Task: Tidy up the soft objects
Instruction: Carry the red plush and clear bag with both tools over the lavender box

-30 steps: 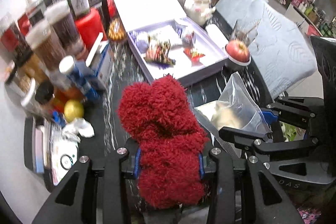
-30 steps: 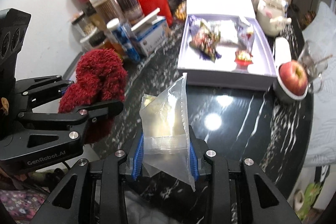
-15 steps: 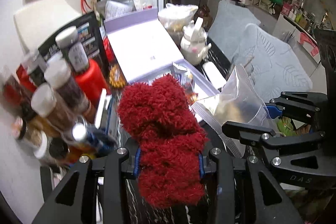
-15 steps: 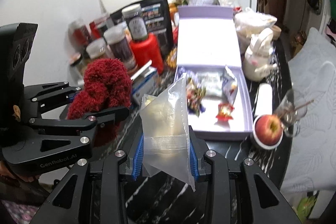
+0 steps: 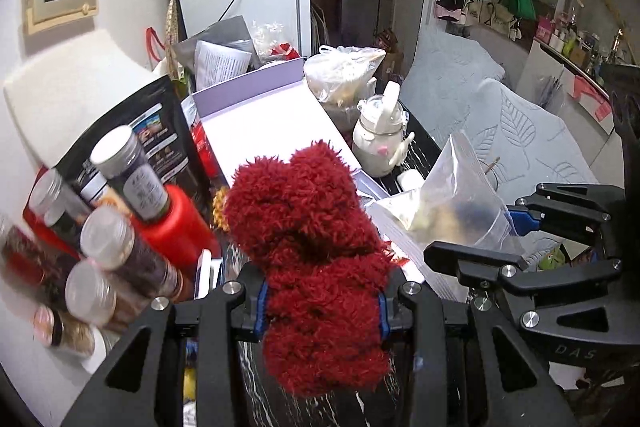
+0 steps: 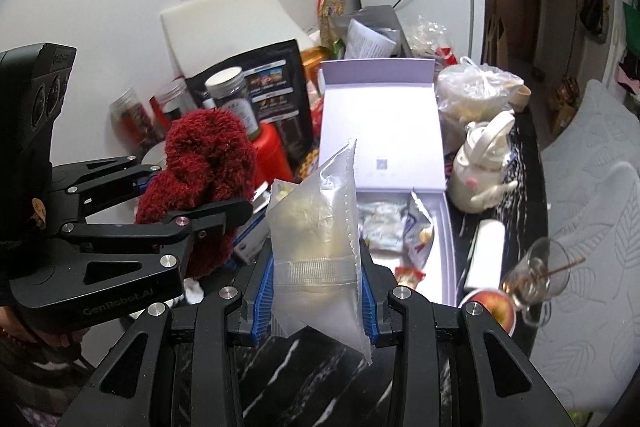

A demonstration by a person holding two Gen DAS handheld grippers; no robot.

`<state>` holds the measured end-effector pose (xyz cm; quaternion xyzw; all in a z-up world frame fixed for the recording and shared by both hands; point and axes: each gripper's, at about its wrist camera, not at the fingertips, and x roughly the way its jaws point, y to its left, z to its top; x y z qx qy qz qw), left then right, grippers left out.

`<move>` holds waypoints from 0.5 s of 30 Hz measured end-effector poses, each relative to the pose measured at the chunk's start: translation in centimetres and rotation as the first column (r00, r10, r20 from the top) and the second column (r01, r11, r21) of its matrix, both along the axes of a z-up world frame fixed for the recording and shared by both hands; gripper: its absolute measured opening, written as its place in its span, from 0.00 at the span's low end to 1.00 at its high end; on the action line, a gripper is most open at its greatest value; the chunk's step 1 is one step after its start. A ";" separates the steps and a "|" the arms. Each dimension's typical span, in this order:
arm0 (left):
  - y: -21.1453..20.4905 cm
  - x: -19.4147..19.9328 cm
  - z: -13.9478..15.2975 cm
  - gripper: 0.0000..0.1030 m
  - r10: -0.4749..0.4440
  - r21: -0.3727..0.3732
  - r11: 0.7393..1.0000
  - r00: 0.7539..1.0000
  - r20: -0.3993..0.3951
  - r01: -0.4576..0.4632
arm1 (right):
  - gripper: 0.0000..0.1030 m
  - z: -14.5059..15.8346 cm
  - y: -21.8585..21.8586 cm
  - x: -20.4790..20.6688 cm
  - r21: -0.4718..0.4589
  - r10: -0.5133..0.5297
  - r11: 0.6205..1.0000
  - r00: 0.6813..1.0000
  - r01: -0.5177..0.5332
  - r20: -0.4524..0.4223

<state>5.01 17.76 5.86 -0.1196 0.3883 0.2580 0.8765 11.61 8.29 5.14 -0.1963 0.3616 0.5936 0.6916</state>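
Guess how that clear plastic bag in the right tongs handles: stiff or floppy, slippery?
Probably floppy: the clear plastic bag stands creased above the right tongs, its lower corner hanging loose. Likely light, as it looks mostly air. The glossy film may slip, though the blue pads pinch it.

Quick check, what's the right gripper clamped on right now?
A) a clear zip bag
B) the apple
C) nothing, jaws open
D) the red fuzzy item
A: in the right wrist view the right gripper has its blue pads pressed against both sides of the clear zip bag, while the red fuzzy item sits in the left gripper.
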 end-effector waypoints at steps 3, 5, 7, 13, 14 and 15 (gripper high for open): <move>1.2 1.3 -0.5 0.37 -0.010 -0.011 1.000 1.000 -0.008 0.010 | 0.35 -0.2 0.9 1.1 -0.005 -0.010 1.000 1.000 0.010 -0.001; 2.1 2.3 -0.9 0.37 -0.016 -0.020 1.000 1.000 -0.015 0.016 | 0.35 -0.5 1.6 2.0 -0.010 -0.018 1.000 1.000 0.018 -0.004; 2.9 3.2 -1.4 0.37 -0.021 -0.027 0.999 1.000 -0.022 0.020 | 0.35 -0.9 2.3 2.8 -0.017 -0.026 1.000 1.000 0.026 -0.009; 5.6 5.8 -3.5 0.37 -0.029 -0.051 0.998 0.998 -0.056 0.026 | 0.35 -2.6 4.5 5.2 -0.047 -0.049 0.998 0.998 0.047 -0.028; 6.0 6.2 -3.9 0.37 -0.028 -0.057 0.998 0.998 -0.062 0.025 | 0.35 -3.0 4.9 5.6 -0.053 -0.052 0.997 0.998 0.050 -0.036; 6.5 6.6 -4.3 0.37 -0.028 -0.063 0.998 0.997 -0.070 0.024 | 0.35 -3.5 5.3 6.0 -0.059 -0.055 0.997 0.998 0.052 -0.043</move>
